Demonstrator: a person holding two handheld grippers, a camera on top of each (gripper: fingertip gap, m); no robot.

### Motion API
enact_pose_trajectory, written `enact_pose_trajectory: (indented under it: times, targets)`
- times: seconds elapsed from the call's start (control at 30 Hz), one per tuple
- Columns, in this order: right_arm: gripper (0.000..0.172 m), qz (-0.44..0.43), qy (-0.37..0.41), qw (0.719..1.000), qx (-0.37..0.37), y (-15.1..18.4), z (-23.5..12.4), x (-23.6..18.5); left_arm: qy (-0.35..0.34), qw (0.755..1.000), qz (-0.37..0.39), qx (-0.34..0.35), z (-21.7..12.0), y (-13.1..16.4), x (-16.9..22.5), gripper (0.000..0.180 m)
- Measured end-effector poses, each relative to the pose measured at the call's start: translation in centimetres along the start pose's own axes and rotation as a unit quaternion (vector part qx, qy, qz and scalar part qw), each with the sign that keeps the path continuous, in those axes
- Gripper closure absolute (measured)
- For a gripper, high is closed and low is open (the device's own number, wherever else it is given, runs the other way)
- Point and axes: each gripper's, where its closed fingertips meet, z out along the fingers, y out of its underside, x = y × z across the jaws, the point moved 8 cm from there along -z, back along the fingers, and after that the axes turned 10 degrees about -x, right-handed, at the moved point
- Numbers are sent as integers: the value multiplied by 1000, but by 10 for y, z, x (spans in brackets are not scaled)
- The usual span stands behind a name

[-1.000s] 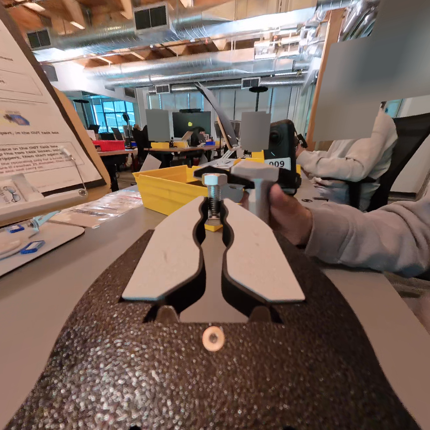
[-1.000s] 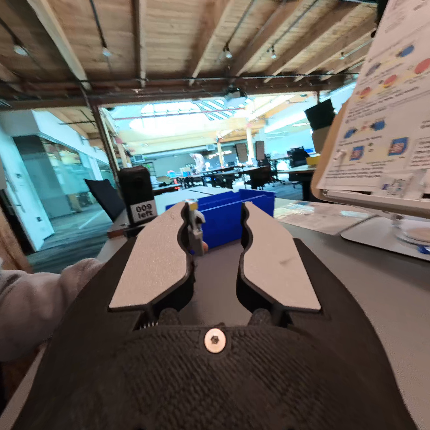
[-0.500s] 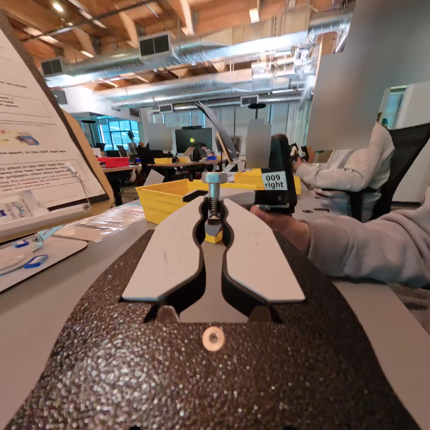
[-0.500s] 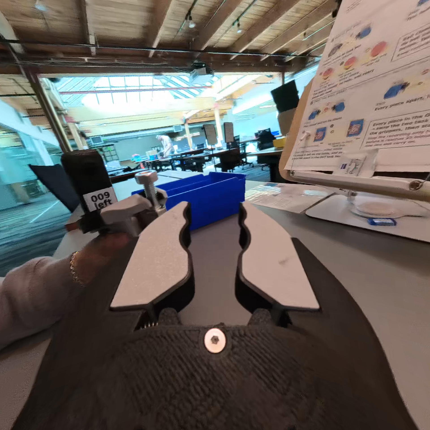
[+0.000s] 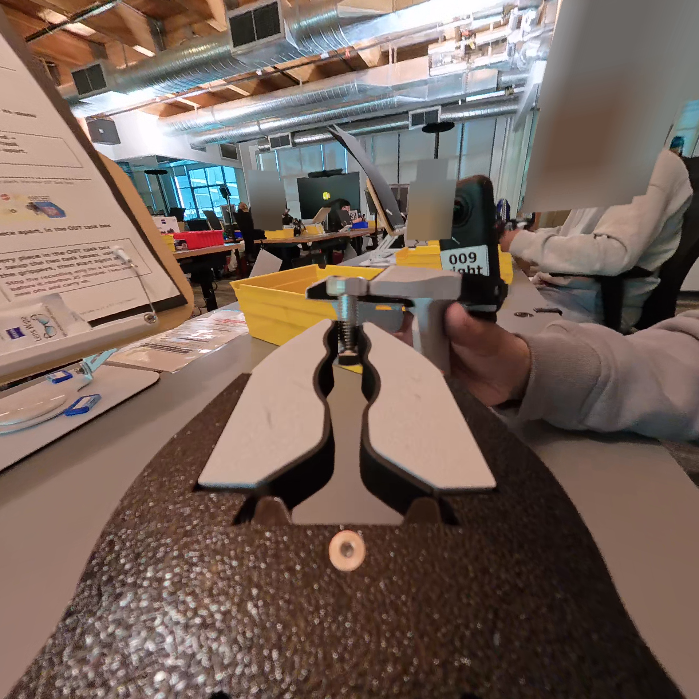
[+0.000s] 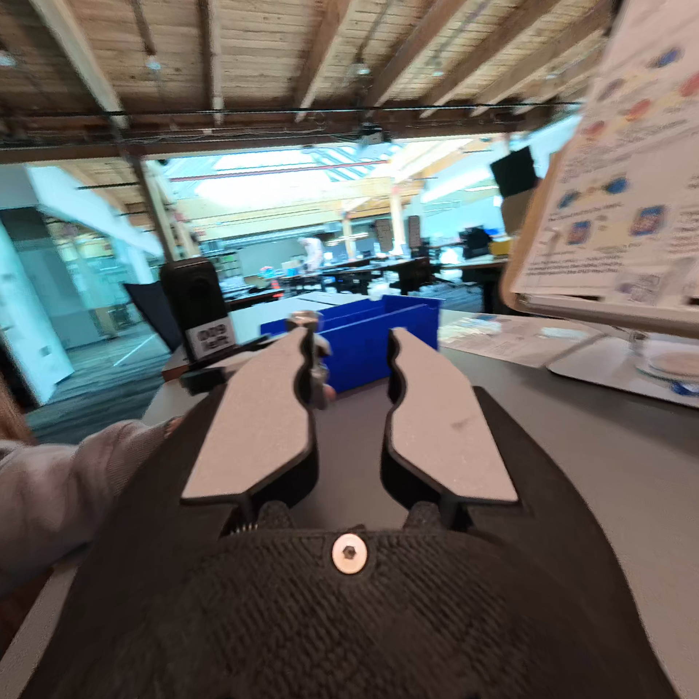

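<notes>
- Left wrist view: left gripper has its fingers closed on the threaded shank of a silver hex bolt, which stands upright with its head above the fingertips.
- The bolt is clear of the grey table, in front of a yellow bin.
- Right gripper reaches in from the right at the level of the bolt head; one grey finger runs beside the head. Contact is unclear from this side.
- A hand in a grey sleeve holds that gripper.
- Right wrist view, blurred: right gripper's fingers stand apart, with the bolt hard against the inner edge of the left finger and the right finger well clear of it.
- A blue bin sits behind the fingertips; a clipboard stand with printed sheets is at right.
</notes>
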Motion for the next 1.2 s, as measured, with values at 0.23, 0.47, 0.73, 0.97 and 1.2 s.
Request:
enact_pose_trajectory:
  times: [0.23,0.47,0.73,0.97,1.2]
  targets:
    - [127,4,-22,999,25,-5,-4,-1,0,1000,-1,0,0,0,-1,172]
    - [131,-39,-14,999,-3,0,6,-15,-6,999,27,-29,5,3,4,172]
    - [140,-10,39,999,-1,-1,-2,4,-13,1000,3,13,-4,-1,-2,172]
    - [129,-20,-16,1000,15,-6,0,-9,-18,1000,19,-14,1,1,1,172]
    - [140,-21,-3,1000,-14,3,8,-15,-28,998,47,-40,5,3,5,172]
